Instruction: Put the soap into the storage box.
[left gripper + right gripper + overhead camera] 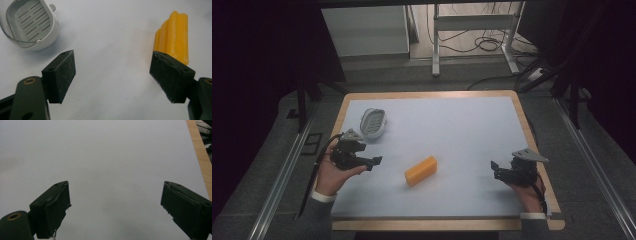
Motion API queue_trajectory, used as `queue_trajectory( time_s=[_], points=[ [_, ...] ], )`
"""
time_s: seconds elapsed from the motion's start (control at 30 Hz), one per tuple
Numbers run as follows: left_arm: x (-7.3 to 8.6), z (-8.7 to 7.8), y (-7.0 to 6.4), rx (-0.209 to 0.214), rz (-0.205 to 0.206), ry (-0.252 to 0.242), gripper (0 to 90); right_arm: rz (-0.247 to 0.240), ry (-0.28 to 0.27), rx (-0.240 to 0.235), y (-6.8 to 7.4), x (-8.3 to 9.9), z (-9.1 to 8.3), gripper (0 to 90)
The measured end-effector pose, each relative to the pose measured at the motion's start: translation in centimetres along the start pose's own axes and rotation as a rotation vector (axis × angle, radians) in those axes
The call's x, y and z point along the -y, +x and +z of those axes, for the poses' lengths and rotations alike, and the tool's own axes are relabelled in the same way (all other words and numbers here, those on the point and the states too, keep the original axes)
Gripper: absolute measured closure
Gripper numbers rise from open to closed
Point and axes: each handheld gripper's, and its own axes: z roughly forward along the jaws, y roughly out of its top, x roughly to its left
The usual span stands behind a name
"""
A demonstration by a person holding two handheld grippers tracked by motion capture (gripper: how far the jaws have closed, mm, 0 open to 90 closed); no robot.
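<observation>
Here the orange block (420, 170) lies aslant between both spread, empty grippers, nearer the left gripper (374, 162) than the right gripper (495, 169), its long axis running toward the far right.

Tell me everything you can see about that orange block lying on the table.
The orange block is a long bar with lengthwise ridges and rounded edges, waxy or soapy in look, possibly soap. It lies flat on the pale table mat, near the middle toward the front, angled diagonally. Nothing grips it: the left gripper hovers open beside it, one of its fingers partly overlapping it in the left gripper view.
</observation>
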Motion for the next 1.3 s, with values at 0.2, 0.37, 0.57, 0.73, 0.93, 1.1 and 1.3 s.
queue_trajectory(
  time_s=[0.2,0.37,0.57,0.73,0.93,1.1,1.3],
  points=[
    [-0.7,0.1,-0.5,0.001,0.027,0.008,20.6,0.001,-0.007,0.005,0.0,-0.1,-0.1,8.9],
    [-1.3,0.4,-1.0,0.011,0.051,0.017,20.5,0.007,-0.006,0.004,-0.1,0.0,-0.2,8.9],
    [-1.7,0.6,-1.6,0.025,0.069,0.02,20.3,0.002,-0.005,0.01,-0.1,0.0,-0.1,8.8],
    [-2.0,1.2,-2.3,0.033,0.092,0.034,20.2,0.004,-0.009,0.011,-0.1,-0.1,-0.1,8.9],
    [-2.5,1.8,-3.5,0.049,0.125,0.048,20.0,0.007,-0.01,0.012,-0.2,-0.1,-0.2,8.8],
    [-2.8,2.5,-4.3,0.066,0.14,0.061,19.9,0.016,-0.009,0.014,-0.3,0.0,-0.2,8.9],
    [-3.0,3.5,-5.1,0.083,0.154,0.072,19.8,0.022,-0.008,-0.004,-0.3,0.0,-0.2,8.9]
  ],
)
